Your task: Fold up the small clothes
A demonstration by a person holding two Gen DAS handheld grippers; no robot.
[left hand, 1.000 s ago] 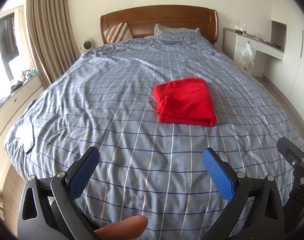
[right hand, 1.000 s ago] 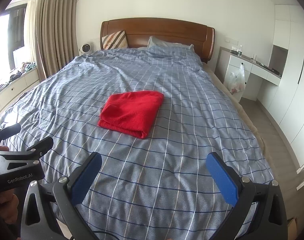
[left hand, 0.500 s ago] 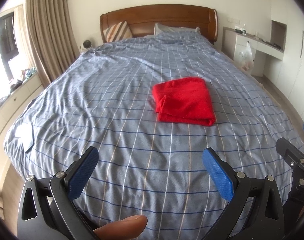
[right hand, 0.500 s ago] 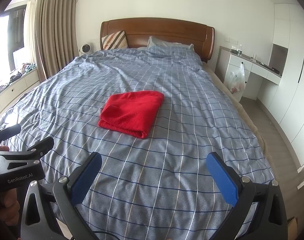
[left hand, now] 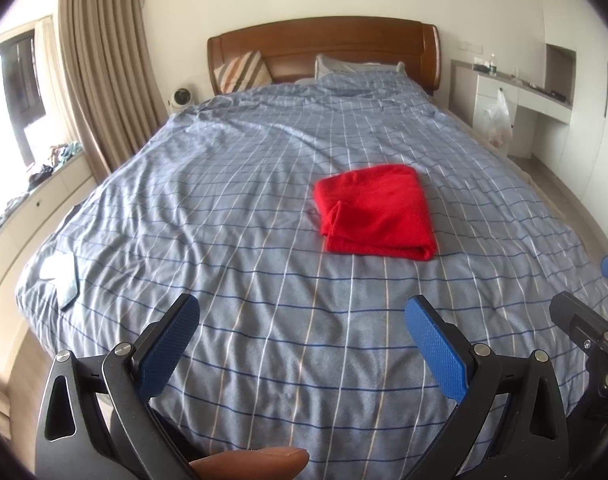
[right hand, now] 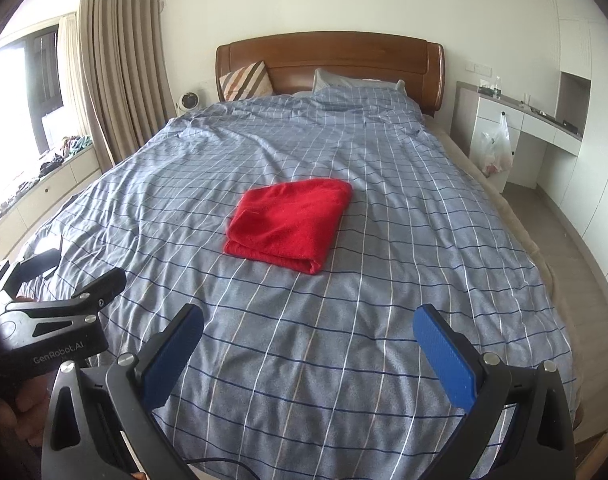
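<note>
A red garment (left hand: 376,212) lies folded into a flat rectangle on the middle of the blue checked bedspread (left hand: 232,208); it also shows in the right wrist view (right hand: 290,224). My left gripper (left hand: 302,320) is open and empty, held over the foot of the bed, well short of the garment. My right gripper (right hand: 308,328) is open and empty too, also back over the foot of the bed. The left gripper's body shows at the left edge of the right wrist view (right hand: 60,320).
A wooden headboard (right hand: 328,60) with pillows stands at the far end. Curtains (right hand: 120,72) and a window ledge with clutter are on the left. A white desk (right hand: 532,128) with a plastic bag is on the right. A small pale item (left hand: 62,276) lies near the bed's left corner.
Almost nothing has changed. Both grippers stay open and hover in place; the garment has not moved.
</note>
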